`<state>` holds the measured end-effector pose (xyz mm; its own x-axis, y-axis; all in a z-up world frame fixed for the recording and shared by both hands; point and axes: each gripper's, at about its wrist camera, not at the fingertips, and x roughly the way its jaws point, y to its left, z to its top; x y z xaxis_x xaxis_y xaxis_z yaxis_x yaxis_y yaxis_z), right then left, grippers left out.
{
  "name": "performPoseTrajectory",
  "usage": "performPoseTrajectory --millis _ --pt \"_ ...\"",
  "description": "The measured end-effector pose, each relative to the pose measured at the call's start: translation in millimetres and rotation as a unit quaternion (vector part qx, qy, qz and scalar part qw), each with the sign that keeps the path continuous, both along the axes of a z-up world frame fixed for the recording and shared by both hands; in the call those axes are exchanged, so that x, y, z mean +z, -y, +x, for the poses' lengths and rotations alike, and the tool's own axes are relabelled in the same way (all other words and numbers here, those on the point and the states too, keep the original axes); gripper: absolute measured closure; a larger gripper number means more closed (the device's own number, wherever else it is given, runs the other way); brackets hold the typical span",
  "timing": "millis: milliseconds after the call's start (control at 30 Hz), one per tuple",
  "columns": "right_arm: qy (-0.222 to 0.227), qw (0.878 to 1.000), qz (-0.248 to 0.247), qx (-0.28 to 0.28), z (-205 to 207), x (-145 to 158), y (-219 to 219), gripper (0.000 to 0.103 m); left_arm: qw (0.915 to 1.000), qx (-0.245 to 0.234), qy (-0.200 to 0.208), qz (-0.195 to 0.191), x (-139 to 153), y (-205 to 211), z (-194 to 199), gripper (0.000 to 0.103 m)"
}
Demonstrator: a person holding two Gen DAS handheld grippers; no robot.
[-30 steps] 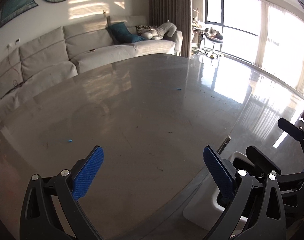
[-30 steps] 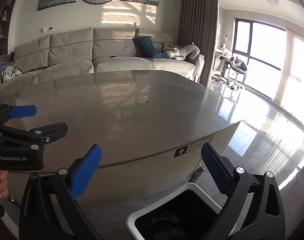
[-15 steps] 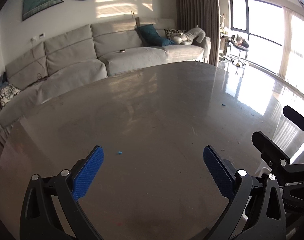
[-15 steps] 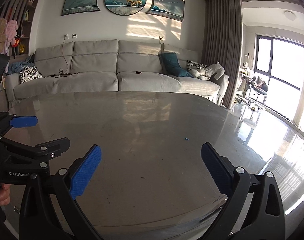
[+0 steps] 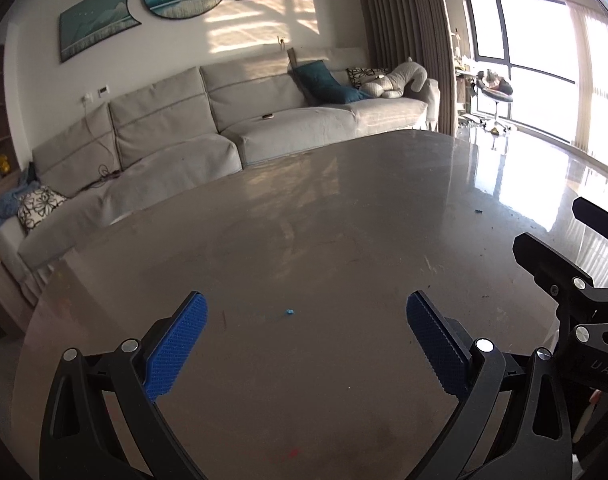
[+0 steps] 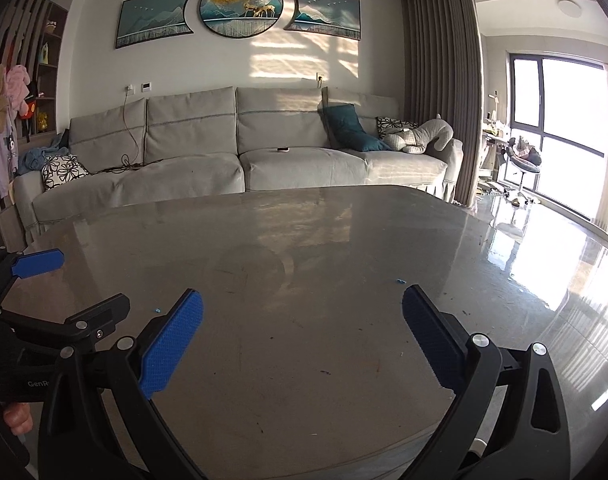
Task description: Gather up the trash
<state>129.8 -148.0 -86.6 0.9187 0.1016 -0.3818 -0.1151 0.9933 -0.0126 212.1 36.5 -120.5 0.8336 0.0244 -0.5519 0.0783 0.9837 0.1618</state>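
**Two blue scraps on table, both hand-held grippers empty**

My left hand-held gripper [image 5: 305, 334] and right hand-held gripper [image 6: 302, 334] hang over the table [image 5: 323, 216], jaws spread wide, nothing held. Scraps counted: two. One blue scrap [image 5: 290, 312] lies between my left pads; a second blue scrap [image 6: 401, 281] lies near the right edge. Too small to judge their long axis. Surrounding tabletop bare.

Home living room — grey sofa [image 6: 240, 160], wall art [image 6: 242, 10], curtains [image 6: 439, 92].

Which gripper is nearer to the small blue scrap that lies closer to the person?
Left. The blue scrap lies just ahead between the left gripper fingers; the right gripper is off to its right.
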Motion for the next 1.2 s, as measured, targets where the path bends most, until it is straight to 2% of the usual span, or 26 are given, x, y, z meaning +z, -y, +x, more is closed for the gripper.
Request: performPoseTrajectory --millis 233,600,1200 --pt "0.005 1.000 -0.007 -0.001 -2 2 0 0.004 0.9996 -0.006 -0.003 -0.027 7 -6 2 0.005" --pt "0.006 1.000 -0.002 -0.003 -5 0 4 0.004 0.9998 -0.008 0.015 -0.012 7 2 -3 0.005" --pt "0.003 1.000 0.004 -0.007 -3 -1 2 0.004 0.9997 -0.013 0.003 -0.020 8 -5 2 0.005"
